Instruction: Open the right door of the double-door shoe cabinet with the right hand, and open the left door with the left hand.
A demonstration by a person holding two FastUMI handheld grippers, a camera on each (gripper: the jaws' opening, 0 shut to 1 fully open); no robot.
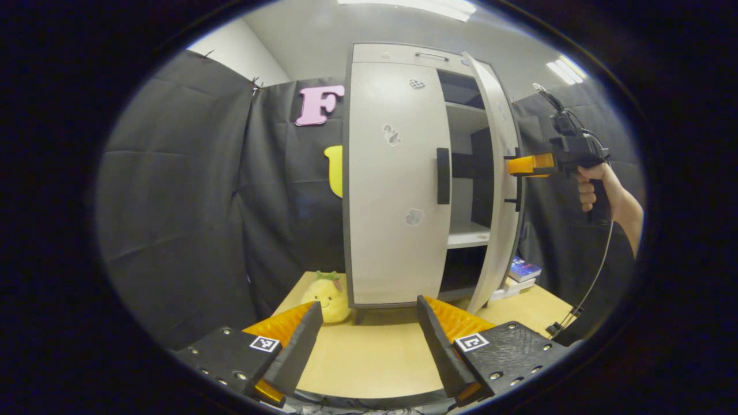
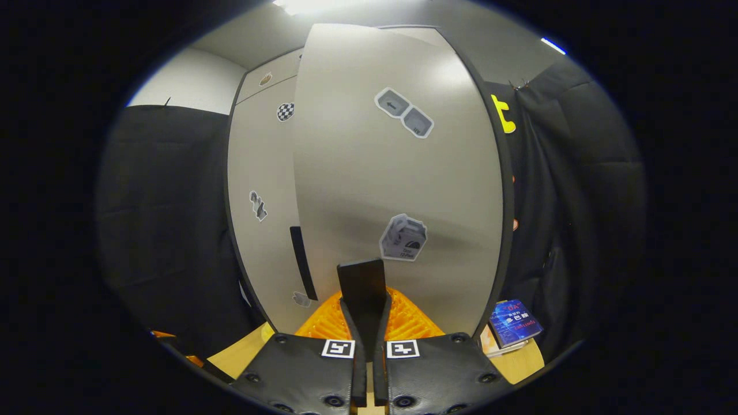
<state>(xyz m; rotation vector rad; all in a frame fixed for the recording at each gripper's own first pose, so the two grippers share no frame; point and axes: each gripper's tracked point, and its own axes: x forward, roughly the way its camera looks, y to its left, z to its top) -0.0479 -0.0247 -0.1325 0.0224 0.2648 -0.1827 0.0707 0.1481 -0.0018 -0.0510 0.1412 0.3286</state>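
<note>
Handle of the left door (image 1: 443, 176), a vertical bar at frame centre, lies well ahead of the wide-open, empty left gripper (image 1: 369, 340); the right gripper (image 2: 365, 323) clamps the half-open right door's handle (image 2: 362, 282).

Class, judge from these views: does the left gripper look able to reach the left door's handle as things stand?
Probably yes. The left gripper is open and faces the shut left door; bare table lies between. Its handle shows uncovered, clear of the open right door.
</note>
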